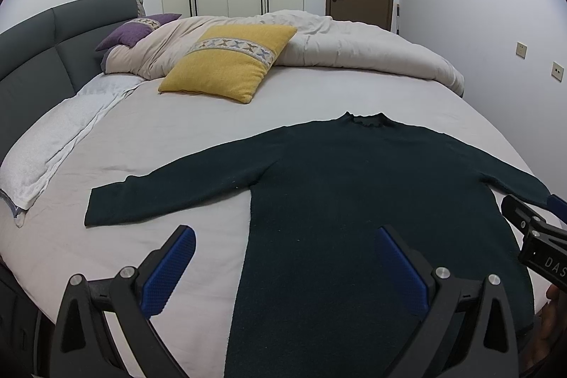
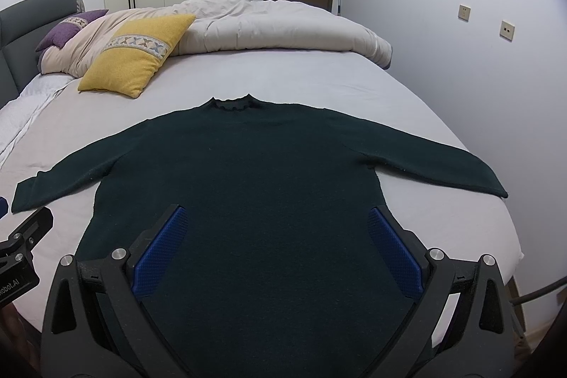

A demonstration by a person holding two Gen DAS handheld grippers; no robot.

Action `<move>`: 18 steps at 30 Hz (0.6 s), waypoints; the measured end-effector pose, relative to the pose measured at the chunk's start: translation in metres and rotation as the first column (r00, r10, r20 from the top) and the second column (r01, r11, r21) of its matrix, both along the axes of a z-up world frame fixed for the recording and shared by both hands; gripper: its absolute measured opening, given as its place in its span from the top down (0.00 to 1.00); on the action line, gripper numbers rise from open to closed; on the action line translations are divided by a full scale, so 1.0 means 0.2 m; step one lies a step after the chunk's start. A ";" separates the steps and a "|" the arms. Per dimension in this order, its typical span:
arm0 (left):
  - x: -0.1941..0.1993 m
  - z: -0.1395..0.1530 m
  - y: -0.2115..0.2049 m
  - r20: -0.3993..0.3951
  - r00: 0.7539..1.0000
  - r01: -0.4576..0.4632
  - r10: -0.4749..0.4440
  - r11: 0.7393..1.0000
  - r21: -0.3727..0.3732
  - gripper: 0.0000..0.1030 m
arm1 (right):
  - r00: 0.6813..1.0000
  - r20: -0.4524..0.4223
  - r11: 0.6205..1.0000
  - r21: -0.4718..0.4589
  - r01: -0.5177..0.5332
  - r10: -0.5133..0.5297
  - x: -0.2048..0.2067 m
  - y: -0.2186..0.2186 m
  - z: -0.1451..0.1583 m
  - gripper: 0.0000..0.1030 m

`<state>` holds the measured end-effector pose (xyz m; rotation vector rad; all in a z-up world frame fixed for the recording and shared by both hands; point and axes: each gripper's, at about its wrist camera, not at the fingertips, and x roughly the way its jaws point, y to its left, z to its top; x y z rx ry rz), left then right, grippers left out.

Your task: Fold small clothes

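A dark green long-sleeved sweater [image 1: 354,186] lies flat on the bed, collar away from me, both sleeves spread out sideways. It also shows in the right wrist view [image 2: 255,172]. My left gripper [image 1: 283,257] is open and empty, hovering over the sweater's lower left edge. My right gripper [image 2: 276,243] is open and empty, above the lower middle of the sweater. Each gripper shows at the edge of the other's view.
The bed sheet [image 1: 177,137] is pale grey. A yellow cushion [image 1: 230,62], a purple cushion [image 1: 131,32] and a bunched duvet [image 1: 354,45] lie at the far side. A folded white towel [image 1: 60,137] lies at left. The wall [image 2: 478,77] is close on the right.
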<state>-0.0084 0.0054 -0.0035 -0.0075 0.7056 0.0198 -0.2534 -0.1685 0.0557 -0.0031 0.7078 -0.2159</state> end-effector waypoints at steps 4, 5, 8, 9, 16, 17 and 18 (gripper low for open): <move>0.00 0.00 0.00 0.000 1.000 0.000 0.000 1.000 0.000 0.00 | 1.000 0.000 1.000 0.001 0.001 -0.001 0.00 0.00 0.00 0.00; 0.00 0.00 0.00 0.000 1.000 0.000 0.000 1.000 0.000 0.00 | 1.000 0.000 1.000 0.001 0.001 -0.001 0.00 0.00 0.00 0.00; 0.00 0.00 0.00 0.000 1.000 0.000 0.000 1.000 0.001 0.00 | 1.000 -0.002 1.000 -0.001 0.001 -0.001 0.00 0.00 -0.01 0.00; -0.01 0.00 0.00 0.001 1.000 0.000 0.000 1.000 0.001 0.00 | 1.000 -0.003 1.000 0.000 0.000 0.000 0.00 0.00 -0.01 0.00; 0.00 0.00 0.01 -0.002 1.000 0.001 -0.001 1.000 0.001 0.00 | 1.000 -0.008 1.000 -0.002 0.002 -0.002 0.01 0.01 -0.02 0.00; 0.00 0.00 0.01 -0.001 1.000 0.001 -0.001 1.000 0.000 0.00 | 1.000 -0.008 1.000 -0.002 0.002 -0.002 0.01 0.01 -0.02 0.00; 0.00 0.00 0.01 -0.001 1.000 0.001 -0.001 1.000 0.000 0.00 | 1.000 -0.009 1.000 -0.003 0.002 -0.002 0.01 0.01 -0.02 0.00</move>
